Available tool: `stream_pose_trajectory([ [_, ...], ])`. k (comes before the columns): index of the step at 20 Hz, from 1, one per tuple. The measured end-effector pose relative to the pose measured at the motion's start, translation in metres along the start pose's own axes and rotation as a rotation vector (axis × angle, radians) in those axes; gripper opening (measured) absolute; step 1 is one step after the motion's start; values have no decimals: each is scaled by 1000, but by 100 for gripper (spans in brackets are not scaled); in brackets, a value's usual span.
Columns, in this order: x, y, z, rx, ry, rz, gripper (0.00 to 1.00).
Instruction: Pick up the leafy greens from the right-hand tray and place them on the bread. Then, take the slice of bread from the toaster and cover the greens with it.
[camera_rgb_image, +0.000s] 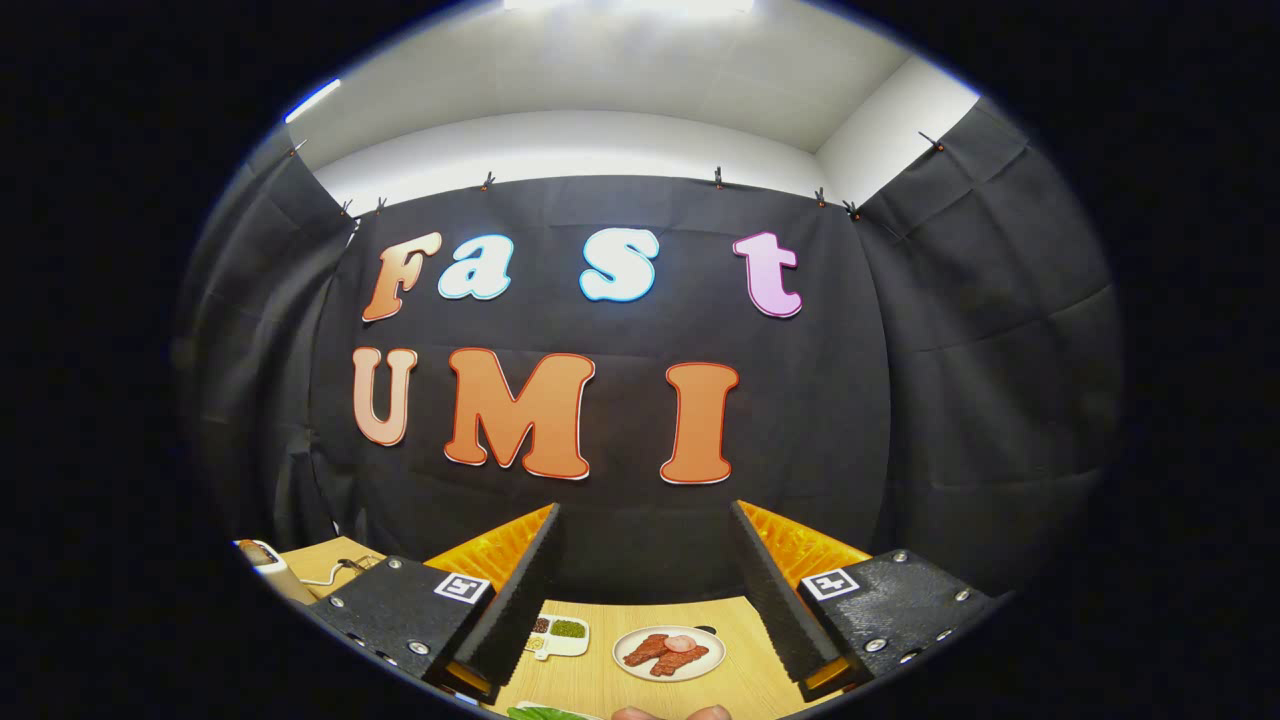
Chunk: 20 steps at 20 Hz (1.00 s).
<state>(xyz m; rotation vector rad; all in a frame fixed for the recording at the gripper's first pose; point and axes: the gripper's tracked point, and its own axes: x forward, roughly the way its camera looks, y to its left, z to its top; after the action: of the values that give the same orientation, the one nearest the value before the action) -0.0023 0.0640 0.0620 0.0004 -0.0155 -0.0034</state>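
Observation:
My gripper (645, 520) is held high above the wooden table (590, 685), its two black fingers (525, 585) spread wide and open with nothing between them. Far below, between the fingers, a sliver of leafy greens (540, 712) shows at the near edge of the table. Beside it, a rounded brownish edge (670, 713) peeks up; I cannot tell if it is the bread. The toaster (262, 556) seems to be the white object beyond the left finger, mostly hidden.
A white plate with red meat slices (668, 652) lies on the table between the fingers. A small white divided dish with green and brown seasonings (560, 633) sits just left of it. A cable (335, 572) trails on the table at the far left.

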Motion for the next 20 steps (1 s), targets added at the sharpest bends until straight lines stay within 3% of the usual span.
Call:
stream_pose_trajectory([
  [13,-13,29,21,-6,-9,24,97],
  [20,-12,51,-1,-15,52,87,97],
])
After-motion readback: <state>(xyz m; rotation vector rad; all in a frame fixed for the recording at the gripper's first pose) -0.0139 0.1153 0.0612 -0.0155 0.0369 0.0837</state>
